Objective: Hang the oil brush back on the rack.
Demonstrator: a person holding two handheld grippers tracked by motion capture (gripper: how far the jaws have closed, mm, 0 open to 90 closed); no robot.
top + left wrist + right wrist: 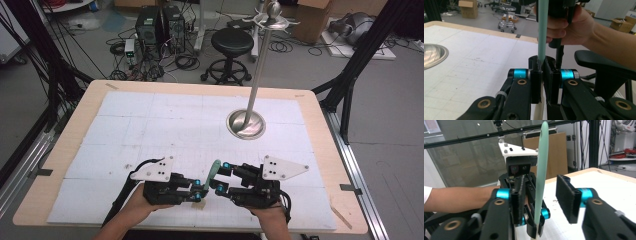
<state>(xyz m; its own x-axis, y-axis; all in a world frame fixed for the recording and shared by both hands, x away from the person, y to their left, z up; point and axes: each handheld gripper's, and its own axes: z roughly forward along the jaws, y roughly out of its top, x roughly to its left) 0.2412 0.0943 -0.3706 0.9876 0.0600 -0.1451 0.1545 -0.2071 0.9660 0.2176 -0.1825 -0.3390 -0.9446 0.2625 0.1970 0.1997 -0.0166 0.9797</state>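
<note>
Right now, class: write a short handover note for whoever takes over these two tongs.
Left tongs: shut on the green stick, holding it upright near its lower end.
Right tongs: open, pads either side of the stick without pressing it.
Steel stand: far right part of the table, untouched.
Done: stick passed to the left tongs.
Left: probably carrying it toward the stand; unclear.

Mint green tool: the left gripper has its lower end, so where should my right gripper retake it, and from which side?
Take the mint green tool on its slim, near-upright shaft above the left gripper, which is shut on its base. The right gripper already straddles it with open jaws, so close in place, pads on the flat faces, below the rounded tip.
</note>
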